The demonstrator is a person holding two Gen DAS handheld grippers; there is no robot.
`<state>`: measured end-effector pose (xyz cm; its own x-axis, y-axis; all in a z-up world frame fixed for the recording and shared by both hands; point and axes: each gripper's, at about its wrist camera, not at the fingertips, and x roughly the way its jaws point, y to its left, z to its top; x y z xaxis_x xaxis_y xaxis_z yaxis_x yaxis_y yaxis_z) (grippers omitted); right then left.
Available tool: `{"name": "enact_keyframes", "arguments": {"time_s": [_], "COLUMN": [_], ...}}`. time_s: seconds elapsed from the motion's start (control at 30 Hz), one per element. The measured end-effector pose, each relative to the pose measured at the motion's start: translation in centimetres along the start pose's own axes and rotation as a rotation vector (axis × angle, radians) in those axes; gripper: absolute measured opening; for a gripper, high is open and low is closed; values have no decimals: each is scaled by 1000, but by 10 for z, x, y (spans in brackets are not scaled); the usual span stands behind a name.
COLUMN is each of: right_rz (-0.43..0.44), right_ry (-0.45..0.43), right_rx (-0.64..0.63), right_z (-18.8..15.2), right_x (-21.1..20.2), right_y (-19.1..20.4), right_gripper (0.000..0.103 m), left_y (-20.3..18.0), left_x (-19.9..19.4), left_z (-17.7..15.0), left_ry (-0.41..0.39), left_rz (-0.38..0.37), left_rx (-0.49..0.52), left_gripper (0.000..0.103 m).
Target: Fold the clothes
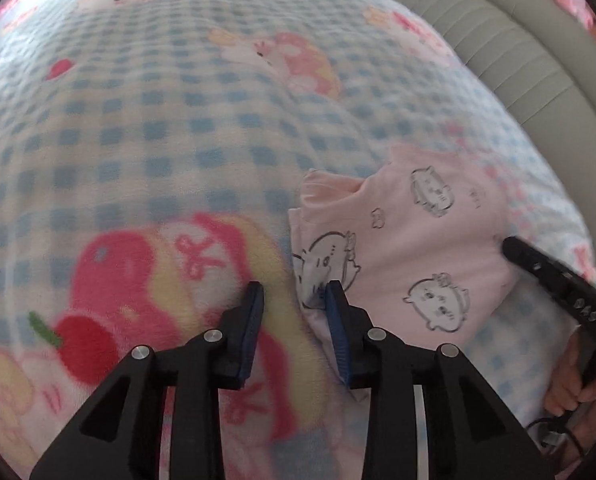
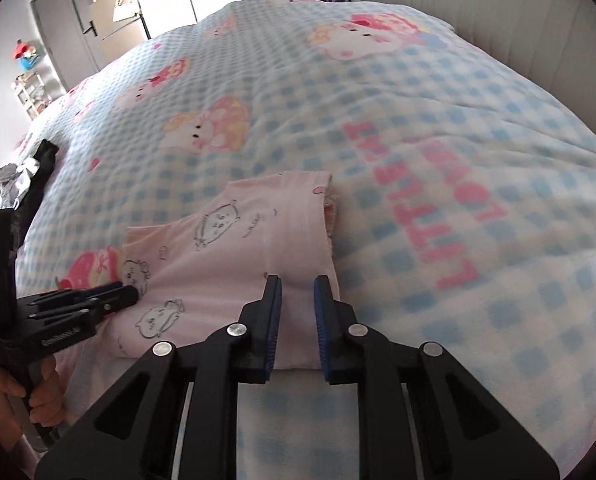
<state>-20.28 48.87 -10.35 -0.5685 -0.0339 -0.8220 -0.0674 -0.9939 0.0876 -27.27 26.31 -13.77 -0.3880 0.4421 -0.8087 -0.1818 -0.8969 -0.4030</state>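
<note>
Pink folded cotton garment with cartoon-animal prints (image 2: 234, 272) lies on the blue-checked fleece blanket (image 2: 417, 128) between my left hand-held gripper (image 1: 294, 294) and right hand-held gripper (image 2: 297, 286), both spread apart, empty.

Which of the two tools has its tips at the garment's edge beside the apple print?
The left tool: its tips straddle the pink garment's edge beside the apple print; the right tool reaches over plain pink cloth.

Open checked blanket (image 2: 437, 128) all around the pink garment (image 2: 234, 264); padded headboard (image 2: 497, 12) along the far edge.
</note>
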Motion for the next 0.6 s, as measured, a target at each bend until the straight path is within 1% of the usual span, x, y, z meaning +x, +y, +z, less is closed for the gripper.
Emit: {"name": "enact_keyframes", "arguments": {"time_s": [0.07,0.13,0.17,0.23,0.27,0.3,0.33,0.4,0.43,0.47,0.5,0.53,0.6], "right_rz": [-18,-35,-44,-62,-72,-95,-98,-78,-87,-101,-111,-110,-79], "right_ry": [-8,-17,-21,-30,-31,-11,4,-5,-16,-29,-45,-60,-85], "right_rx": [-2,-4,-5,-7,-9,-14,-1,25,14,-11,-39,-56,-70], "right_z": [-1,-2,-3,-4,-5,-9,-14,-17,-16,-14,-12,-9,-1], "right_x": [-4,-7,-9,-13,-14,-7,-6,-13,-20,-28,-37,-44,-56], "right_y": [5,9,12,16,18,17,13,10,14,21,31,39,57], "right_gripper": [21,27,30,30,30,31,31,31,32,41,55,60,61], "left_y": [-7,-20,-27,-31,-30,-29,-27,-18,-13,-5,-1,4,11], "left_x": [-12,-19,-17,-8,-3,3,7,-3,-9,-19,-28,-37,-57], "left_z": [-2,-5,-7,-10,-12,-14,-15,-15,-15,-14,-12,-9,-3], "left_ry": [-38,-63,-56,-29,-11,8,21,6,-2,-11,-28,-46,-94], "left_rz": [-48,-59,-44,-2,24,50,68,40,27,20,24,31,84], "left_rx": [30,100,133,171,182,192,199,176,163,146,140,137,158], "left_gripper": [35,39,40,40,42,42,42,42,42,42,41,41,42]}}
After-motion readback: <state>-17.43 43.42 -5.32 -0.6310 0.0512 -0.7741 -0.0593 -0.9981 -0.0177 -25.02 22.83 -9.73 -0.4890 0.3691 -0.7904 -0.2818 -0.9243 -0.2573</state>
